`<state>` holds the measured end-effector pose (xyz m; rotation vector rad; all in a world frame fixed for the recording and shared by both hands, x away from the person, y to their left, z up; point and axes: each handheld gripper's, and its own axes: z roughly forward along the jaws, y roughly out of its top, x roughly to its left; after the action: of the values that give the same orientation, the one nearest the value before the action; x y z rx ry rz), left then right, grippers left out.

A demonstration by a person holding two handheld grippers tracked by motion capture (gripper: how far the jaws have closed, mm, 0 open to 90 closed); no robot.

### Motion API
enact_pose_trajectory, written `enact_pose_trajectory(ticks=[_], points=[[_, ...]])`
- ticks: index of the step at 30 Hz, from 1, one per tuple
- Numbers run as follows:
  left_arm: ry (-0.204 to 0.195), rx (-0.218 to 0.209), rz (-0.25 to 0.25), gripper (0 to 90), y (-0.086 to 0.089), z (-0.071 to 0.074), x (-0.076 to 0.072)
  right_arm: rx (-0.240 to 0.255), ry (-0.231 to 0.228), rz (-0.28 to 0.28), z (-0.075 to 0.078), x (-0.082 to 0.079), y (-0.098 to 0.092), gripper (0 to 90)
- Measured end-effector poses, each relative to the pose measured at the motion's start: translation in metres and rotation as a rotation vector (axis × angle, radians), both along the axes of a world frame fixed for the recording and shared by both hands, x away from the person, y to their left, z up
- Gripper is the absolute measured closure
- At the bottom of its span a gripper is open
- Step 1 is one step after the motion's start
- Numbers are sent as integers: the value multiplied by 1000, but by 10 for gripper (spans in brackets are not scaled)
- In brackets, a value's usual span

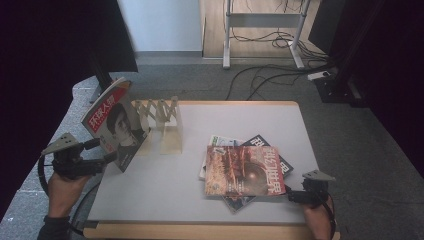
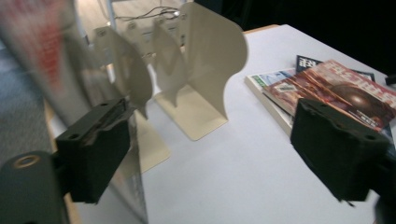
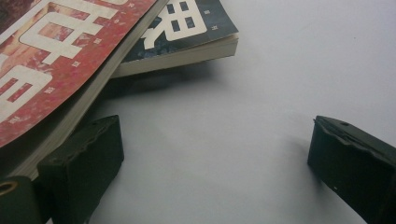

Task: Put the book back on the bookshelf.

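On the white table (image 1: 165, 185), my cream rack (image 1: 165, 125) sits at ten o'clock; the portrait magazine (image 1: 116, 125) leans against its left end. My left gripper (image 1: 102, 150) gapes beside it, perhaps touching the cover. My right gripper (image 1: 292, 196), spread wide and empty, rests by the red magazine (image 1: 244, 170) at four o'clock.

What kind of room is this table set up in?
Probably a lab or recording workspace rather than a home: black curtains flank the table, loose cables run over grey carpet, and a bare metal stand sits behind.
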<state>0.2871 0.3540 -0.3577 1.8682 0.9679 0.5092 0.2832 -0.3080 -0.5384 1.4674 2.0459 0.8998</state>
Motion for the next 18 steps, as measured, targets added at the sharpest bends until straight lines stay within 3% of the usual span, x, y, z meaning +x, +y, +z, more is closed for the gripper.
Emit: enact_pose_trajectory(ticks=[7,18], points=[[4,28,-95,37,-37,-6,8,3,2,-1,0,0,0,29],[35,61,-264,5,-108,-15,33,9,6,-2,0,1,0,28]])
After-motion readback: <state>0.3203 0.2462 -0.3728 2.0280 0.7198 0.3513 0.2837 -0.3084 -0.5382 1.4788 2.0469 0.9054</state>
